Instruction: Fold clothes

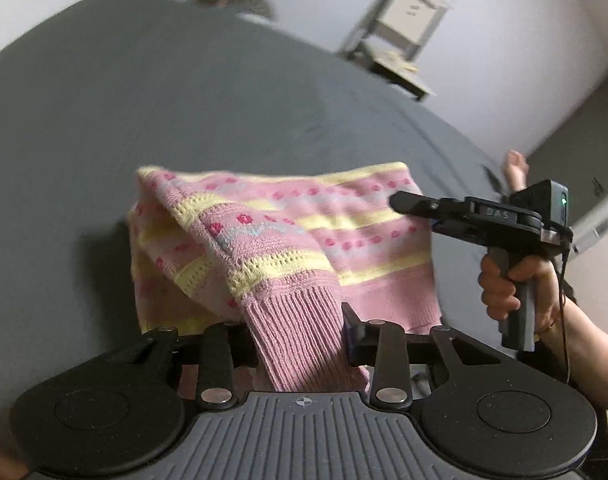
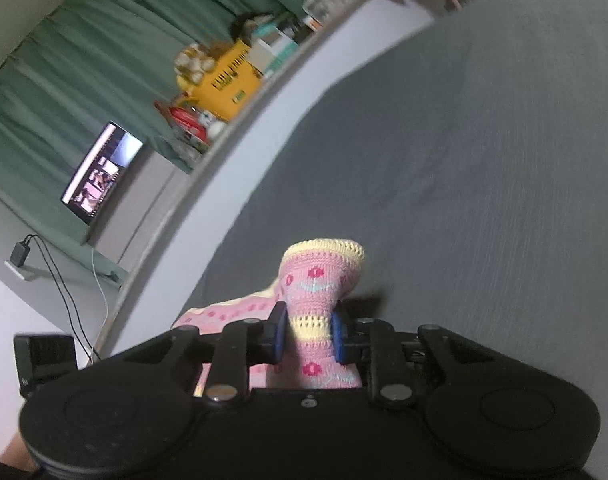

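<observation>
knitwear fills the left wrist view: a pink and yellow striped sweater (image 1: 288, 240) hangs above the grey bed (image 1: 144, 100), lifted between two tools. the left gripper (image 1: 300, 332) has its jaws closed on the ribbed pink cuff or hem, which bunches through the gap. off to the right, the right gripper (image 1: 416, 204) reaches in from the side and meets the far edge of the cloth; from here one cannot tell how its jaws stand. the knit looks soft, light and stretchy, sagging freely between the two holds, so it will likely drape and slide rather than keep a crease; firm ribbed edges and corners seem the safest places to pinch.

seen from the right wrist, the right gripper (image 2: 307, 338) shows what the other view hides: its blue pads (image 2: 279, 336) press from both sides on a bunched fold of the sweater (image 2: 320, 280), jaws narrow and holding it. a screen (image 2: 102, 172) and cluttered shelf (image 2: 224, 76) stand beyond the bed (image 2: 484, 160); the left gripper is out of sight here.
</observation>
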{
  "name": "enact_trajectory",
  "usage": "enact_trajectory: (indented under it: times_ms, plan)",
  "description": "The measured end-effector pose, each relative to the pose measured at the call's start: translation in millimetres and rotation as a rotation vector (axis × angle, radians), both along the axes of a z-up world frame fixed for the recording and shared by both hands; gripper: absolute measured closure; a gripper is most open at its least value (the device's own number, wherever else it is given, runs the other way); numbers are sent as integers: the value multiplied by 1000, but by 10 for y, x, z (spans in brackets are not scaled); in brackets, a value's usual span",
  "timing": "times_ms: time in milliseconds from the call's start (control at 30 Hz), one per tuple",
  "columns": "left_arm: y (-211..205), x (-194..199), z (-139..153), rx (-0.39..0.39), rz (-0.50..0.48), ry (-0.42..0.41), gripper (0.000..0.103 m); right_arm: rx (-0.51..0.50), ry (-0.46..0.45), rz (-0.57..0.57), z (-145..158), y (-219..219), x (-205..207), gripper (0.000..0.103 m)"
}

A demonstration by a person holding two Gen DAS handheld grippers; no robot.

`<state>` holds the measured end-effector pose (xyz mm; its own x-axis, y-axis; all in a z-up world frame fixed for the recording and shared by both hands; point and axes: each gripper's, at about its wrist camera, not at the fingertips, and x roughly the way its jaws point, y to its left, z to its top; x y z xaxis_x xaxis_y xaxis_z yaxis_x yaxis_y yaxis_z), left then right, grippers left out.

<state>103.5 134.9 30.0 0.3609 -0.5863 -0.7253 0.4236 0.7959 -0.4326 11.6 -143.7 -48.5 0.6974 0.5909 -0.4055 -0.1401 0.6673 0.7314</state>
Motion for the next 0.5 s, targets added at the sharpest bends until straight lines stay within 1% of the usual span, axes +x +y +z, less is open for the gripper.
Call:
enact_trajectory:
  times_ms: [100,267,367,433,500]
  plan:
    - [-390,186,164,8,-84,-45,68,-26,-43,-57,218,-270,-44,82]
    - [-1243,642,321,11,-206,-89,68,-122,-116,-194,551,-976,-171,82]
    - [-1756,898,407,-2,-259,-116,68,-140,-136,-293,645,-1496,-243,82]
    - [-2155,1074,451,-2,-296,-151,68,-153,-143,-364,672,-1854,-293,82]
    - [-2486,1224,488,16,-335,-186,68,-170,-149,-421,637,-2152,-326,82]
